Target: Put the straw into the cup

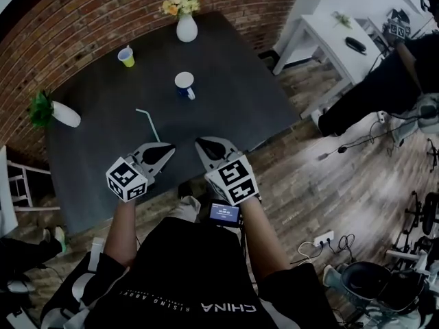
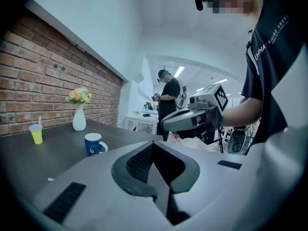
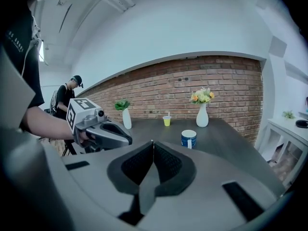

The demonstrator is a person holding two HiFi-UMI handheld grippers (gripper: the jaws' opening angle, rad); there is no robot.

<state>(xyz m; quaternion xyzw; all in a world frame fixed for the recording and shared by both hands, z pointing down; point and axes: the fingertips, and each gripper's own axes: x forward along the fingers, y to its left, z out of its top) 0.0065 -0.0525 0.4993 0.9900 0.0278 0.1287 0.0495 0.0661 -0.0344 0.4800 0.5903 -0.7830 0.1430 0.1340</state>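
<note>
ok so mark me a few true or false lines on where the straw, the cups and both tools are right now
1. The straw lies on the table, not in a cup. True.
2. The left tool grips the straw. False: its jaws are together with nothing between them.
3. The blue mug stands nearer the tools than the yellow cup. True.
4. The right tool is wide open. False: it is shut and empty.
</note>
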